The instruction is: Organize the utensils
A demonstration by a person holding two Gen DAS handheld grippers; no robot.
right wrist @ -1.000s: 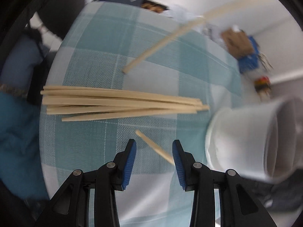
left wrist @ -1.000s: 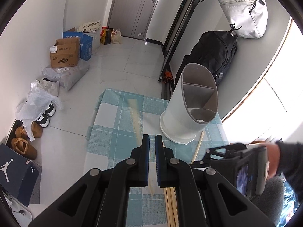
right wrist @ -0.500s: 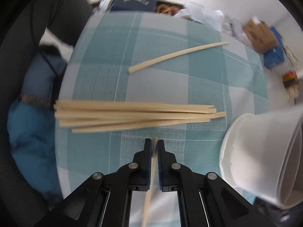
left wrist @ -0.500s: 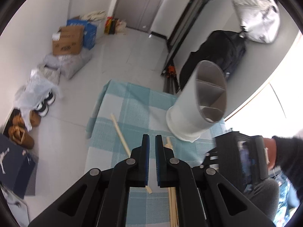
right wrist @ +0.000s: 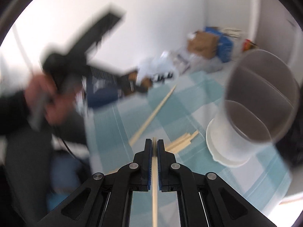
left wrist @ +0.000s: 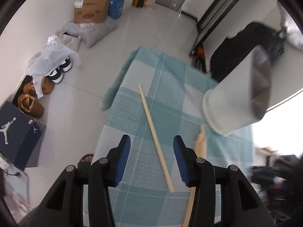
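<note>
- Since a second ago the right gripper (right wrist: pixel 154 141) has clamped a chopstick (right wrist: pixel 155 185) that then lay on the cloth, and the left gripper (left wrist: pixel 152 142), then pressed together, now has its jaws opening.
- That chopstick runs back between the right pads, off the checked cloth (right wrist: pixel 200 92).
- A loose chopstick (left wrist: pixel 154 136) lies on the cloth between the spread left fingers, untouched.
- A bundle (left wrist: pixel 200 141) lies just right of the left gripper.
- The white holder (left wrist: pixel 233 102) stands ahead to its right.
</note>
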